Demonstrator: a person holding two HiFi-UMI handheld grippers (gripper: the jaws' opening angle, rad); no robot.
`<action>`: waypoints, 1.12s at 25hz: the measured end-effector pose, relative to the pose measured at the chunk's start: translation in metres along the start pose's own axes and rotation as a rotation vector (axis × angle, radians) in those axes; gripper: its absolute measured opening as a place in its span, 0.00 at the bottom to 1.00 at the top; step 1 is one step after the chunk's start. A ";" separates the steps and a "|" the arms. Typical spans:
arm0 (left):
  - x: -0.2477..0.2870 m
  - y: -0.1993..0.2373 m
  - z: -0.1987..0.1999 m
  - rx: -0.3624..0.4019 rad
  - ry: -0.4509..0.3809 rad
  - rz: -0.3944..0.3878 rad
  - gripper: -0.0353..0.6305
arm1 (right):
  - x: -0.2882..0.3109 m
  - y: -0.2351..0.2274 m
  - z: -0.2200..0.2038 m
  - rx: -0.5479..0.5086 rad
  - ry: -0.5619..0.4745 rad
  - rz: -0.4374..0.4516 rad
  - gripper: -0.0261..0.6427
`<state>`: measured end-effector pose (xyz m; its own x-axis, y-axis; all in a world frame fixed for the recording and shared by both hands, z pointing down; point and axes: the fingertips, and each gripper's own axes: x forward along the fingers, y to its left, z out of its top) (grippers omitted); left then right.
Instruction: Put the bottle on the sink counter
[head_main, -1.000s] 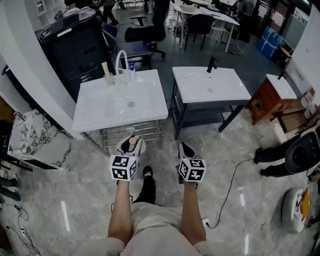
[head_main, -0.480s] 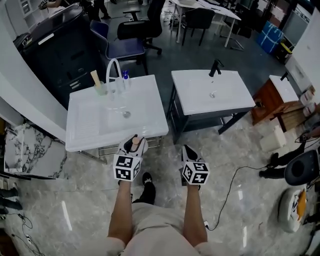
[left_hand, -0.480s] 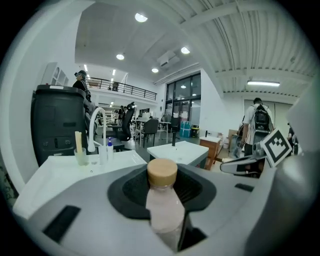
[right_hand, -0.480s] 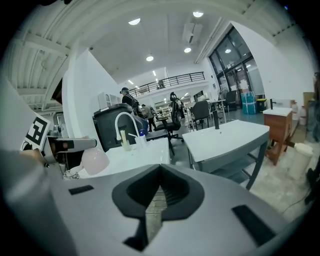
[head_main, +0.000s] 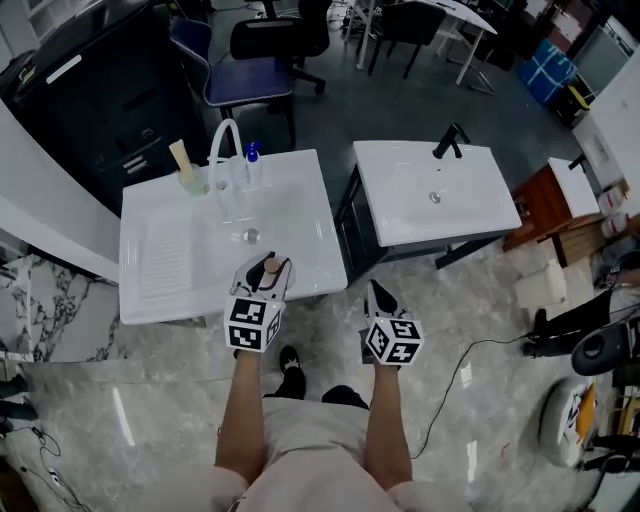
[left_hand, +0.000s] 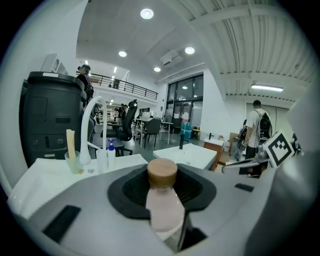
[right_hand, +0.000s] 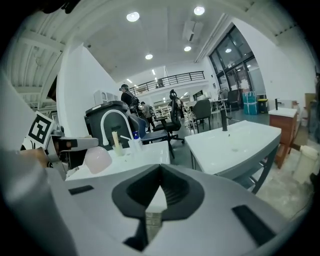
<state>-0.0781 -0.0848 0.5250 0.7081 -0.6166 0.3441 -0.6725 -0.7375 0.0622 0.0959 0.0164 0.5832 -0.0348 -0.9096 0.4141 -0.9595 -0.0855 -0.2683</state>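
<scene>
My left gripper is shut on a small pale pink bottle with a tan cap. It holds the bottle over the front edge of the white left sink counter. In the left gripper view the bottle stands upright between the dark pads, cap up, with the counter beyond. My right gripper hangs over the floor in the gap between the two sinks. In the right gripper view its jaws meet at the tips, and the right gripper grips nothing. The pink bottle shows at that view's left.
At the back of the left sink stand a white arched faucet, a cup with a beige stick and a blue-capped pump bottle. A second white sink with a black tap stands to the right. Office chairs and a dark cabinet lie behind.
Both grippers have moved forward toward the left sink. The left one with the bottle has gone from over the floor to over the counter's front edge.
</scene>
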 end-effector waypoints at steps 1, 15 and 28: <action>0.003 0.003 0.000 -0.007 -0.001 0.001 0.24 | 0.004 0.001 0.001 -0.004 0.004 0.002 0.05; 0.039 0.043 0.010 -0.016 0.020 0.045 0.24 | 0.093 0.019 0.041 -0.017 0.000 0.114 0.05; 0.131 0.081 0.033 -0.035 0.020 0.154 0.24 | 0.202 0.028 0.074 -0.135 0.124 0.388 0.05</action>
<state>-0.0327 -0.2340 0.5437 0.5915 -0.7160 0.3708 -0.7802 -0.6243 0.0392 0.0827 -0.2001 0.5951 -0.4261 -0.8074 0.4080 -0.8962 0.3152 -0.3122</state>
